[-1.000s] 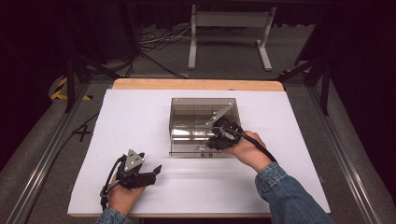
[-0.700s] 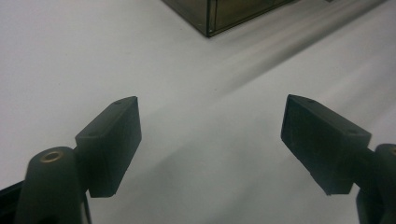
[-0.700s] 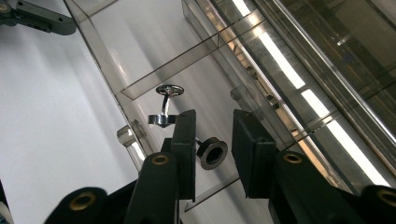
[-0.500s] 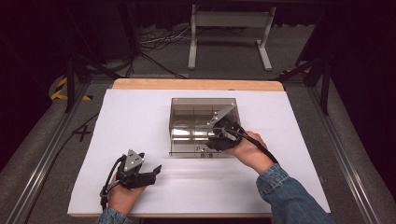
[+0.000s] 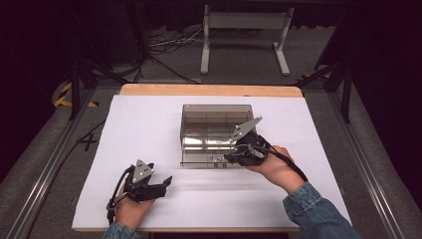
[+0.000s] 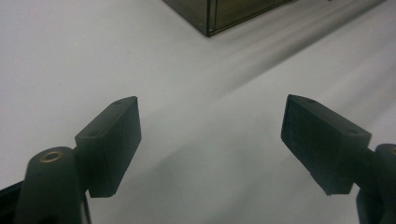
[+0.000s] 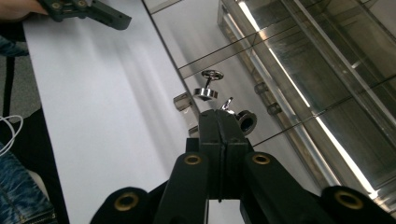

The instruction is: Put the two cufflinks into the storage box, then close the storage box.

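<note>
box [image 5: 215, 130]: clear, compartmented, mid-table | silver fittings [image 7: 206, 91]: small, round, in its front compartment

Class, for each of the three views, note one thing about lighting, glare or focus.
High view: the white table is bright and the surroundings dark. Left gripper view: soft, blurred shadows streak the table behind the left gripper. Right gripper view: glare strips run along the clear box, and the right gripper looks soft.

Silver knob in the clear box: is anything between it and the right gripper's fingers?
Nothing visible. The silver knob lies just past the shut right gripper, inside the clear box, with open space between them.
</note>
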Available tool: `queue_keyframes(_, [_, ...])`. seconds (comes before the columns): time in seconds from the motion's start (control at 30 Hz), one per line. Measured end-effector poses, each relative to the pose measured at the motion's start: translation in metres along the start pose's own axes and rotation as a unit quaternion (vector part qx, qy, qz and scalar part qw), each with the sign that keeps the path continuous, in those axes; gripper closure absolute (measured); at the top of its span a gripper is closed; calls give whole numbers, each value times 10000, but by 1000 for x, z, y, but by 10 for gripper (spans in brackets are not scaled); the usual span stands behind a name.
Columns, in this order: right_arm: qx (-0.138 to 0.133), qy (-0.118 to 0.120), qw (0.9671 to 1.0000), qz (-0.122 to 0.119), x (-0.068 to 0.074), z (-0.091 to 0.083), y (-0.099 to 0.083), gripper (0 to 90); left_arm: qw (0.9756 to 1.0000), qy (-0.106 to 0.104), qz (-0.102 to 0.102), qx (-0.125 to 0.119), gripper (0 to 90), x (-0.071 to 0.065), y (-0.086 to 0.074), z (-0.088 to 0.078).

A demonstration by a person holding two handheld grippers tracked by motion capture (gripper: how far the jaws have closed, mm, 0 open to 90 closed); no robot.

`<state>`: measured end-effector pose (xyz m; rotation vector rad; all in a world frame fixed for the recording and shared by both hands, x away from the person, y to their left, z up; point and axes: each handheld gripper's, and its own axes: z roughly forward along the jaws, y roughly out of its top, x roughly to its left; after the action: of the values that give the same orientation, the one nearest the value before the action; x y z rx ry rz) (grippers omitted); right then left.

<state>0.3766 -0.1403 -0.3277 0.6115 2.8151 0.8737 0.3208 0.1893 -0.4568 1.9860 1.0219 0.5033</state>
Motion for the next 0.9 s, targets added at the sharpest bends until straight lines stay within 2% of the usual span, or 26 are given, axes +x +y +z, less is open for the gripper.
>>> queue_keyframes(0.2, [-42, 87, 9999, -140, 6, -5, -7, 899, 10000, 3, 20, 4, 208, 0, 0, 0])
queue_keyframes(0.53, [-34, 168, 9994, -300, 11, -4, -16, 899, 10000, 5, 2, -1, 209, 0, 0, 0])
queue_keyframes(0.9, [143, 162, 9990, -382, 14, 8, -21, 899, 10000, 3, 5, -1, 209, 0, 0, 0])
